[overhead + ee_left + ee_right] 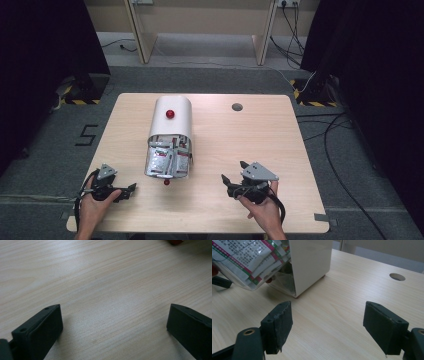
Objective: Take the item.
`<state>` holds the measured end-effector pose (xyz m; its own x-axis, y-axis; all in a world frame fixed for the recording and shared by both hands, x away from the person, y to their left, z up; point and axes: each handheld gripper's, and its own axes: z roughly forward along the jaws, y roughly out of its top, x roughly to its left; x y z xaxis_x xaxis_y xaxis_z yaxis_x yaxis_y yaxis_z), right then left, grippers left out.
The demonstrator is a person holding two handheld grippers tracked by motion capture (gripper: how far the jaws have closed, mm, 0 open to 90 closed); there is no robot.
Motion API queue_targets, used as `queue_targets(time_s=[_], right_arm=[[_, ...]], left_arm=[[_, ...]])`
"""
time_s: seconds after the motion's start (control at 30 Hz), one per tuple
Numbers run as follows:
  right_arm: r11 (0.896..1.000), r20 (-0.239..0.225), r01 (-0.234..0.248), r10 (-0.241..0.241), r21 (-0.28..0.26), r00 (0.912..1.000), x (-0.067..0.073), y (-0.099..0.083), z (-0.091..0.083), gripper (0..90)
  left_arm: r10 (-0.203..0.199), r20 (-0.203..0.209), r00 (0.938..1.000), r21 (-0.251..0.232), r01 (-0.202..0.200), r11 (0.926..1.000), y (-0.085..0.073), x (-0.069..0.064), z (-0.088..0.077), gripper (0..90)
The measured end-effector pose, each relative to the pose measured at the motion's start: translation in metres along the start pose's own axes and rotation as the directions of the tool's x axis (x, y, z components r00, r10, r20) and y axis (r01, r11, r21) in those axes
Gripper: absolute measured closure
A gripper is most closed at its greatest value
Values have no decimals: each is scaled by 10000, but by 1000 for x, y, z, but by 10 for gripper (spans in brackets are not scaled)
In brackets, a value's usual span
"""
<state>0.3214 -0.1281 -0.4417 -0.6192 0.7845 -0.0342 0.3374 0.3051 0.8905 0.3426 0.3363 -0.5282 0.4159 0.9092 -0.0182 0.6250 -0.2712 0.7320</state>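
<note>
Both your hands are in at the near edge of the wooden table [280,150], one gripper in each, and nothing is held in either, so let's look around. Your left gripper [131,188] sits low at the near left corner, jaws spread wide apart over bare wood, pointing across toward the middle; in its own view the two black jaws stand far apart with only tabletop grain between them, and a sliver of something red shows at the top edge, too cut off to identify. Your right gripper [231,176] is at the near right, jaws also wide open, angled toward the white box [171,120] that stands left of centre. That box has a rounded white top with a red knob [170,114] on it, and its clear front drawer [167,167] is tipped out toward you, stuffed with white packets [244,255] printed in red and green. A second small red knob [166,182] sits at the drawer's near lip, well apart from both grippers. From the right gripper view the box's white side wall rises just beyond the jaws, with the packets leaning out at upper left. A round cable hole [237,107] lies in the table at the far right
</note>
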Motion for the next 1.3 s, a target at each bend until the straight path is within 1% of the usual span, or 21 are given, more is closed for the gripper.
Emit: queue_targets(time_s=[0.53,0.67,0.9,1.13,1.3], right_arm=[[9993,-359,315,-322,-193,9988,15,14,8,252],[9992,-403,337,-346,-226,9986,17,16,8,253],[9986,-562,442,-459,-307,9974,26,22,9,256],[9980,-677,505,-529,-371,9963,32,26,11,257],[9970,-718,558,-596,-539,9956,36,32,10,257]], left_arm=[[1,6,10000,4,-1,10000,0,0,0,0],[-1,9,10000,2,1,10000,0,0,0,0],[1,7,10000,1,-1,10000,0,0,0,0],[1,6,10000,2,-1,10000,0,0,0,0],[0,8,10000,4,0,10000,0,0,0,0]])
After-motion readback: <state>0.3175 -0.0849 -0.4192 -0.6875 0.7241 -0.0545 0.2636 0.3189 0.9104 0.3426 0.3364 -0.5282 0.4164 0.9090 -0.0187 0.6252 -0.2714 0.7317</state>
